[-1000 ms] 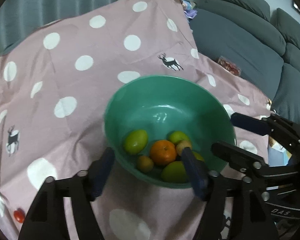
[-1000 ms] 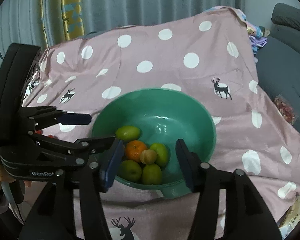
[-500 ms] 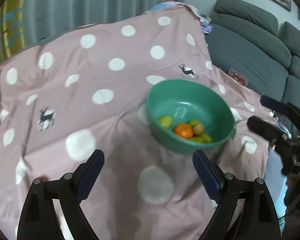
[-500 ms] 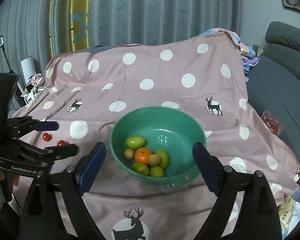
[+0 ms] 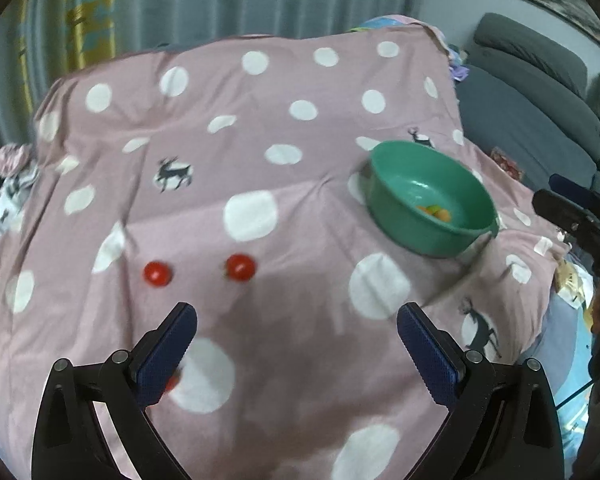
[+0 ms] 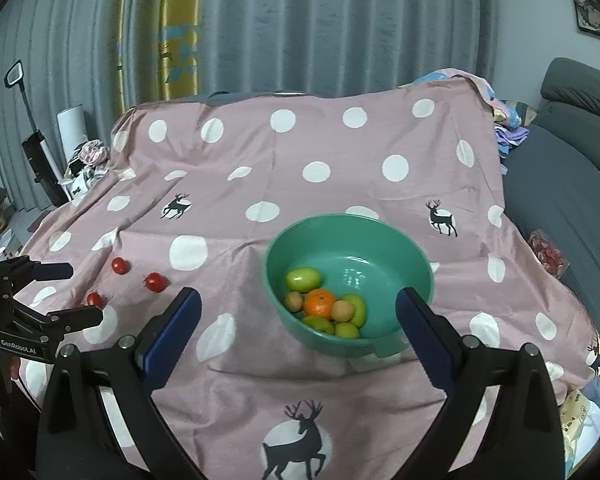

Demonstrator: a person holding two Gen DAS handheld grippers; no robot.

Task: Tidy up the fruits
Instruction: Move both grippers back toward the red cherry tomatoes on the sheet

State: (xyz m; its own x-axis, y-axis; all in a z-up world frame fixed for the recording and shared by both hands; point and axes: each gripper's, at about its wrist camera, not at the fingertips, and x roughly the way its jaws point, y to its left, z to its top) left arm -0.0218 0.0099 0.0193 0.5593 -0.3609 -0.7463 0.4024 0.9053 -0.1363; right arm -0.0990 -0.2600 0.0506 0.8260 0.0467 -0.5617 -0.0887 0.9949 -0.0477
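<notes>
A green bowl [image 6: 340, 219] on the pink dotted cloth holds an orange [image 6: 319, 303], several green fruits and two small brown ones. Three red tomatoes lie on the cloth left of it: one [image 6: 120, 265], a second [image 6: 155, 281] and a third [image 6: 95, 299]. My right gripper [image 6: 298, 308] hangs in front of the bowl, its jaws opening with nothing between them. My left gripper [image 5: 300, 336] is over the cloth just short of two tomatoes [image 5: 158, 273] [image 5: 241, 267], jaws opening and empty. The third tomato [image 5: 172, 383] peeks from behind its left finger. The bowl [image 5: 404, 228] lies far right.
A grey sofa [image 6: 572, 184] runs along the right side of the table. Curtains [image 6: 300, 28] hang behind it. Clutter and a white upright vacuum [image 6: 40, 152] stand off the table's left edge. Cloth folds ripple near the bowl.
Both grippers have drawn back from the bowl and spread their jaws wider. The left one swung left, so the tomatoes came into its view and the bowl slid to the right.
</notes>
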